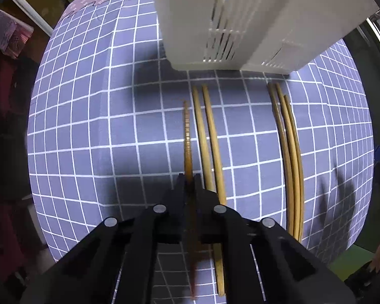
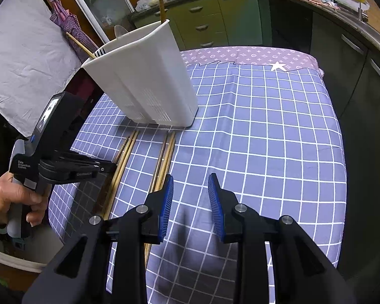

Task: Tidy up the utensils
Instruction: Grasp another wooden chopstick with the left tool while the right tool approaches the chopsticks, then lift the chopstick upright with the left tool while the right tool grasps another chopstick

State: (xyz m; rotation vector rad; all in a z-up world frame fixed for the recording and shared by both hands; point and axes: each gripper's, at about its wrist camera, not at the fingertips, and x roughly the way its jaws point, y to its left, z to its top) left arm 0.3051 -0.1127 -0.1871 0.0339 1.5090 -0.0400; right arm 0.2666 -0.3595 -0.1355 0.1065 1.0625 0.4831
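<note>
Left wrist view shows your left gripper (image 1: 189, 177) clamped on a dark chopstick (image 1: 187, 131) lying on the bench (image 1: 88, 126) near the white utensil holder (image 1: 240, 20). Your right gripper (image 2: 190, 190) hangs partly open, holding nothing.

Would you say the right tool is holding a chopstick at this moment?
No, the right tool stands open with only the checked cloth showing between its blue pads.
</note>
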